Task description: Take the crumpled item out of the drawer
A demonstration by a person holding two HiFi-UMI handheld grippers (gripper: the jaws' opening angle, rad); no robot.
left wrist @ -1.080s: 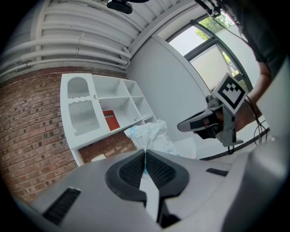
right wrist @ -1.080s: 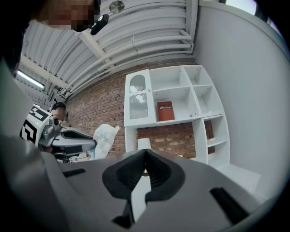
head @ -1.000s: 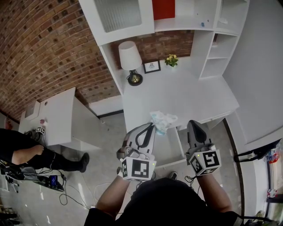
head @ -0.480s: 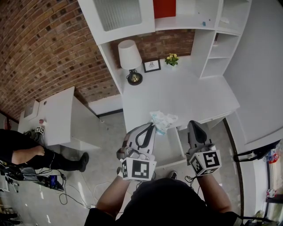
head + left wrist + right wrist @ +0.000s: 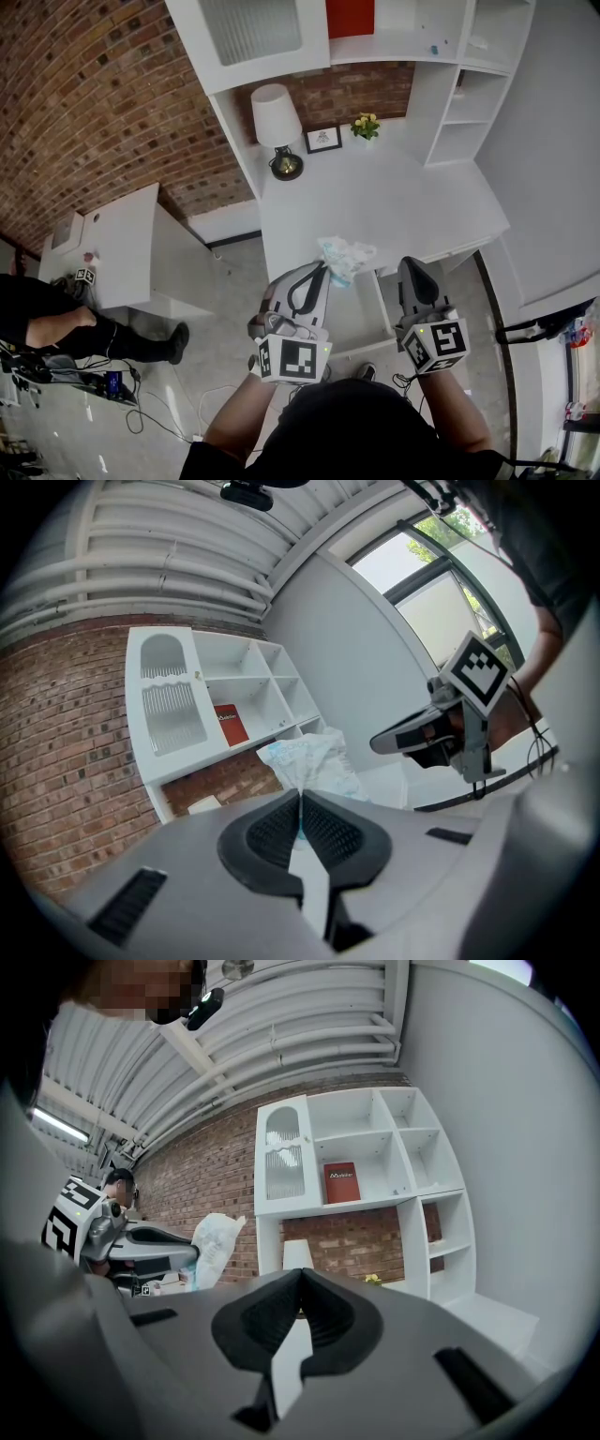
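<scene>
**Crumpled item pinched in the left fingers, up out of the drawer**

The crumpled item [image 5: 345,255], a white wad with pale blue print, is hanging in the air over the front edge of the white tabletop [image 5: 394,202]. It is lifted clear of the open drawer [image 5: 361,319], which is lying at about 6 o'clock from it. The left gripper [image 5: 323,272] is reaching in from 7 o'clock. Its fingers are pressing together on the item's lower edge, and the rest of the wad is puffing out above them. The right gripper [image 5: 412,267] is hovering near the item at about 4 o'clock without touching it. Its fingers are closing on each other with nothing between them.

Farther back on the tabletop, a lamp [image 5: 275,127] is standing at 11 o'clock from the item. A framed picture [image 5: 322,142] and yellow flowers [image 5: 364,127] are sitting around 12 o'clock, against the brick wall [image 5: 103,103]. A white shelf unit [image 5: 450,103] is rising at 1 o'clock, with a red book [image 5: 347,17] in an upper compartment. A seated person [image 5: 56,323] is showing well away at 9 o'clock.
</scene>
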